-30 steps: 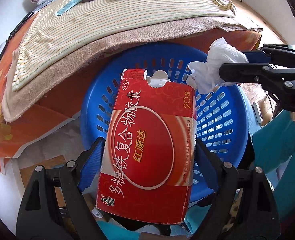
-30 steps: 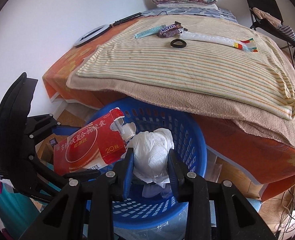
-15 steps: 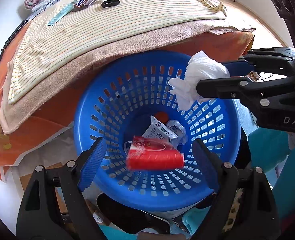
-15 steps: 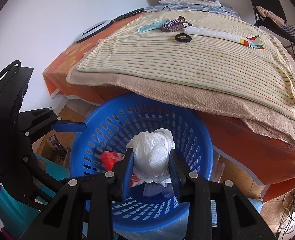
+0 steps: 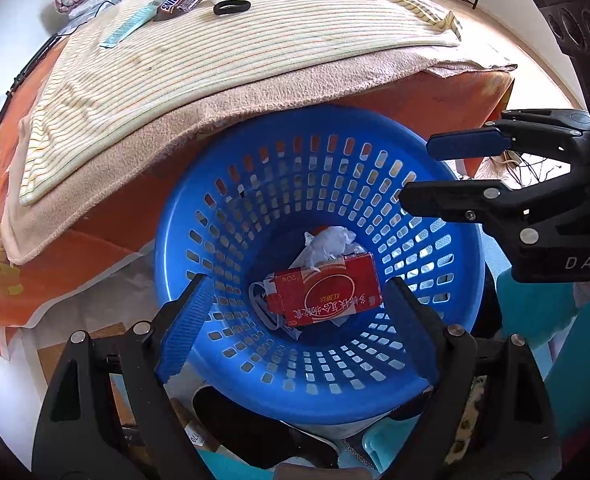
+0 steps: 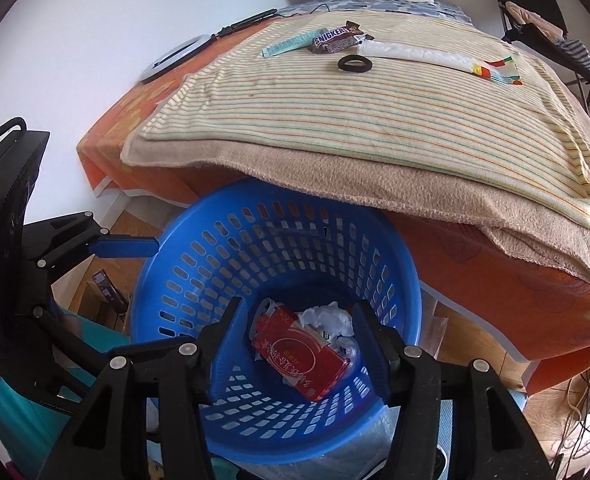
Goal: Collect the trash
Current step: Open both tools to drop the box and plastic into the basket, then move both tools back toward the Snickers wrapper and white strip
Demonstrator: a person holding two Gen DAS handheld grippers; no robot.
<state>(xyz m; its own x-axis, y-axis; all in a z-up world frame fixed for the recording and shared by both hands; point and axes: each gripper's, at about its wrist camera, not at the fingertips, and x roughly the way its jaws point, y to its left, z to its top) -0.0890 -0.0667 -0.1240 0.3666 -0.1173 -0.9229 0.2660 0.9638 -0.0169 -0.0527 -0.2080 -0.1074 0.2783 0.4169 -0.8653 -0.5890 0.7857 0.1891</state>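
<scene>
The red box (image 5: 325,288) and the crumpled white paper (image 5: 329,240), which a second ago were pinched in the two grippers above the blue basket (image 5: 215,184), now lie at the basket's bottom, the paper touching the box's far edge. Both grippers hang over the basket with nothing between their fingers: the left gripper (image 5: 295,312) stands wide apart, and the right gripper (image 6: 301,340) is likewise spread, framing the dropped trash from above. The basket sits tucked against the bed, partly under the overhanging beige blanket (image 6: 335,176), which seems a handy spot for dropping things straight from the mattress edge.

More items lie well apart from the basket on the striped cloth (image 6: 375,100): a chocolate bar wrapper (image 6: 335,38), a teal strip (image 6: 291,45) just beside it, a black ring (image 6: 355,64) and a long white packet (image 6: 415,55). Nothing blocks the way up to them; only the blanket's drooping edge narrows the basket's far side, so later drops probably need to stay toward the near rim.
</scene>
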